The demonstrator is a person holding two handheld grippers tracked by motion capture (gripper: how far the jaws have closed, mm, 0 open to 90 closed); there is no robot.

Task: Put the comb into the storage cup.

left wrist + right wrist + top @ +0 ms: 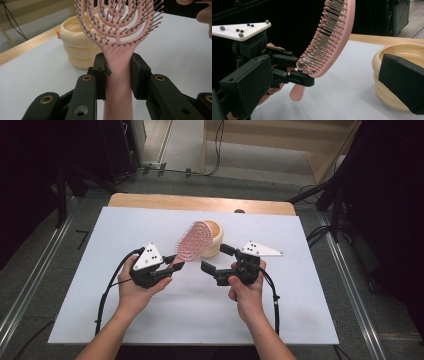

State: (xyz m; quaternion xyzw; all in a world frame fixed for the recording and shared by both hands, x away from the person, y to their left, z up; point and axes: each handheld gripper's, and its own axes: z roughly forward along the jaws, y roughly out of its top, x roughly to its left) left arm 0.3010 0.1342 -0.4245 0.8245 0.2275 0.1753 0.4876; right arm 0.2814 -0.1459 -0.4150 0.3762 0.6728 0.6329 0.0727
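**Pink brush held above the desk**

Left gripper (169,266) clamps the handle of a pink plastic vented hairbrush (117,32), lifting its bristled head over the white desk (190,315). Right gripper (216,258) hangs wide apart, holding nothing, just beside it. Behind the brush, near the desk's far edge, sits a cream ribbed round plastic bowl (216,238).

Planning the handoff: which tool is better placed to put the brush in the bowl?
Left, probably: the left tool already clamps the pink brush beside the bowl; the right tool is open, holding nothing.
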